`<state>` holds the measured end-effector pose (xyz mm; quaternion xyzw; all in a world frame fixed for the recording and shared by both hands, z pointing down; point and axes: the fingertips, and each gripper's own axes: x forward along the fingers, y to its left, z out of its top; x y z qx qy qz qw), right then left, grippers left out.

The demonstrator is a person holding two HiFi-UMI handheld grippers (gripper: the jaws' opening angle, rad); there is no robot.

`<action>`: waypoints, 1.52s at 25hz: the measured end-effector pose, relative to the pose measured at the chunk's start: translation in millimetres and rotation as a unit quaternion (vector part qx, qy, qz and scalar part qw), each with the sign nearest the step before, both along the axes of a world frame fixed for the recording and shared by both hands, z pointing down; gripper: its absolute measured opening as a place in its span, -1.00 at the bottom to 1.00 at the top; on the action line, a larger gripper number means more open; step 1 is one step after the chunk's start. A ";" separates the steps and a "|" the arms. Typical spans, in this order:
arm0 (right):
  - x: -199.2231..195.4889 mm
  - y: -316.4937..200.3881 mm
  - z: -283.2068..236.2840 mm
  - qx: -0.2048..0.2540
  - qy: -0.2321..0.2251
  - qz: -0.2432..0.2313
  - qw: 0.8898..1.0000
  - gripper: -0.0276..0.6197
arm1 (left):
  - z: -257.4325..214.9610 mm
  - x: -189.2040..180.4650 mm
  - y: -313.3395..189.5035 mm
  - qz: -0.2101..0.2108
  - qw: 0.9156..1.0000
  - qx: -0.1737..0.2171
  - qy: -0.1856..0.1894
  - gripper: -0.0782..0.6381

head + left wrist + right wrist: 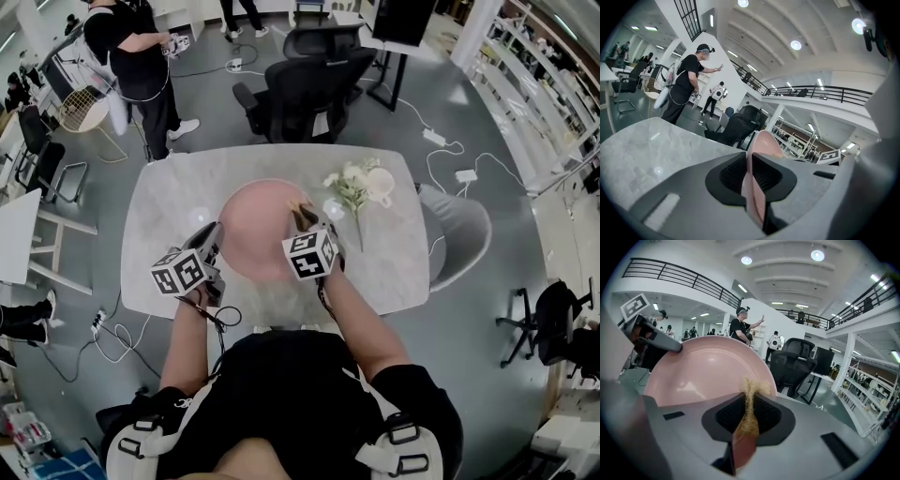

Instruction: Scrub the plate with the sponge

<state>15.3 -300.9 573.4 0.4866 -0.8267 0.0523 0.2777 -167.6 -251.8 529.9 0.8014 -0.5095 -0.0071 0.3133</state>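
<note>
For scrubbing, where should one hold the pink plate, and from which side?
Grip the plate by its thin rim, from its left edge, as the left gripper does. The rim fits between the jaws, and the face is free for the sponge.

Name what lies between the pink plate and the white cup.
White flowers lie on the table between the pink plate and the white cup; the head view shows it.

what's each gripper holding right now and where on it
The left gripper is shut on the left rim of the pink plate. The right gripper pinches the sponge by its flat sides, with its fibrous edge poking out past the jaws.
</note>
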 end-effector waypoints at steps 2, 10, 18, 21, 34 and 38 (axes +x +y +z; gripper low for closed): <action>-2.4 6.3 9.7 -0.014 0.013 -0.019 1.000 -0.75 | 1.1 -6.5 -3.2 -0.012 1.000 -0.002 0.000 -0.68; -39.7 48.3 36.6 -0.073 0.029 -0.122 0.989 -0.75 | 5.6 -27.0 -5.7 -0.058 0.998 -0.014 0.018 -0.68; -92.5 93.9 38.6 -0.108 0.024 -0.222 0.969 -0.75 | 12.5 -23.2 -3.4 -0.053 0.998 -0.018 0.017 -0.68; -106.8 99.1 35.3 -0.104 0.027 -0.244 0.964 -0.75 | 15.1 -12.6 -1.8 -0.037 0.999 -0.020 0.016 -0.67; -99.9 49.4 0.3 -0.028 0.022 -0.215 0.976 -0.75 | 16.1 27.2 10.2 0.032 0.999 -0.019 -0.015 -0.67; -87.7 29.8 -9.6 -0.009 0.028 -0.194 0.981 -0.75 | 14.5 26.5 10.8 0.033 0.999 -0.019 -0.013 -0.67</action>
